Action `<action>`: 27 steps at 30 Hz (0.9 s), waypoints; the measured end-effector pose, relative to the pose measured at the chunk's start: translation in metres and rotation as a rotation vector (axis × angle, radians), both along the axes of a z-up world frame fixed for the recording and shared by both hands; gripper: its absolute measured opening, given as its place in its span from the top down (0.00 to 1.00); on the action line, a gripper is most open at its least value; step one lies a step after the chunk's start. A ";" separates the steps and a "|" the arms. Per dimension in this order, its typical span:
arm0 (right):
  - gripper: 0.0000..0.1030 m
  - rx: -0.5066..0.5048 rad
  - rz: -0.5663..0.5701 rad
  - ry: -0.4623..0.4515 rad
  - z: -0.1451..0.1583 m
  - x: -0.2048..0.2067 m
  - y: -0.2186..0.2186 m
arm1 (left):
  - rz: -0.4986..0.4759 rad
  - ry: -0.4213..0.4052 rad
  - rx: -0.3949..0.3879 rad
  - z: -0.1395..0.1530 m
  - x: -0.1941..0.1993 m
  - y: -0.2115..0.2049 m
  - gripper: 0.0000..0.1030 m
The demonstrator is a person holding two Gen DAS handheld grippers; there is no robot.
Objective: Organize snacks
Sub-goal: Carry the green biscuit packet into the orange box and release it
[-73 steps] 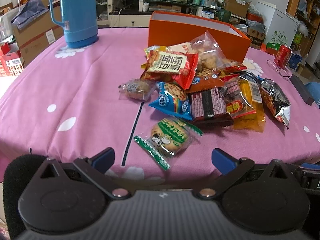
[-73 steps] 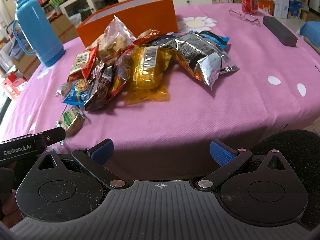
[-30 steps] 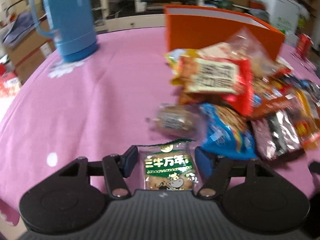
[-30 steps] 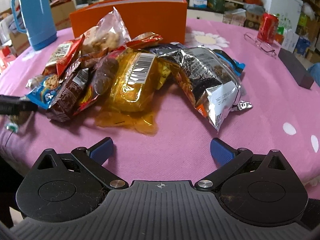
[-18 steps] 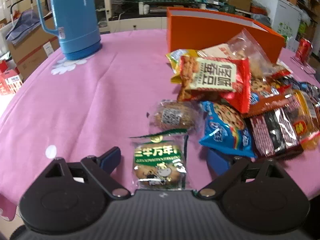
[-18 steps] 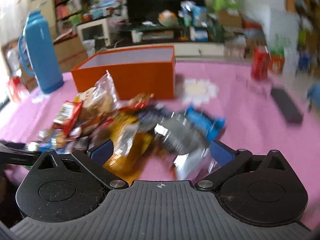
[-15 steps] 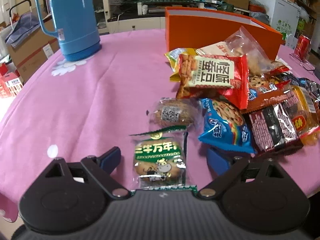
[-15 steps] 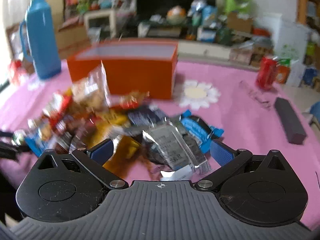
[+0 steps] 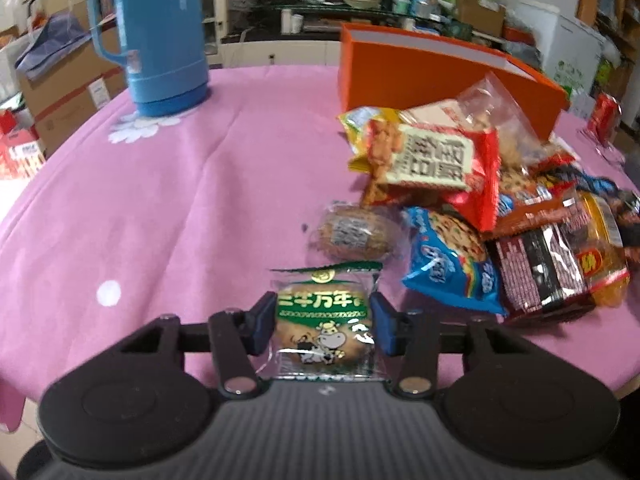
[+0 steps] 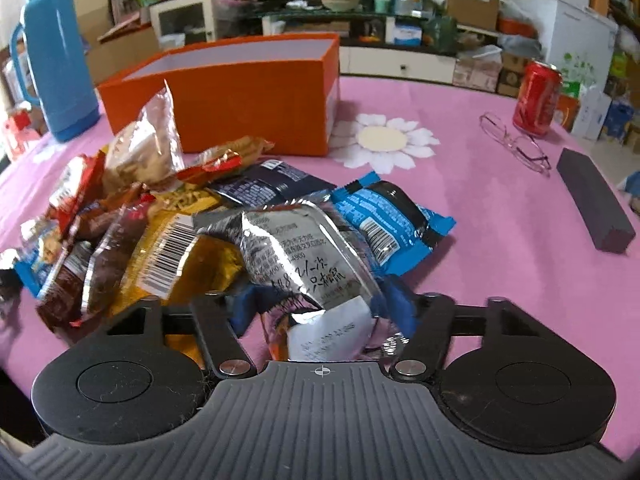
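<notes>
Closing left tool [image 9: 323, 322] on green biscuit pack [image 9: 325, 322], right tool [image 10: 320, 308] on silver snack bag [image 10: 308, 268]. Orange box [image 10: 240, 92] looks empty; pile still waiting.

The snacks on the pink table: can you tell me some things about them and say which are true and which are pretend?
1. The left gripper has a green cookie packet between its closing jaws. True.
2. The orange cardboard box is full of snacks. False: no snacks show above its rim.
3. A red soda can stands near the wire-framed glasses. True.
4. The tall blue thermos jug lies tipped over. False: it stands upright.
5. The right gripper is closing around a silver foil bag. True.
</notes>
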State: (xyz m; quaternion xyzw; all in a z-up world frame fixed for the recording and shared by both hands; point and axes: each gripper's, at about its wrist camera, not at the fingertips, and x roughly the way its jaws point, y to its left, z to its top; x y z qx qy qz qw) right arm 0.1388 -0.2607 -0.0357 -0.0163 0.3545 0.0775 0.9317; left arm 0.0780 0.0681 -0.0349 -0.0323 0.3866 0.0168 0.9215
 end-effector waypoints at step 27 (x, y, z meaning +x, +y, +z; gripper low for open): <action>0.73 0.084 0.057 -0.251 0.082 0.202 0.077 | -0.116 -0.203 -0.110 0.098 0.268 -0.056 0.53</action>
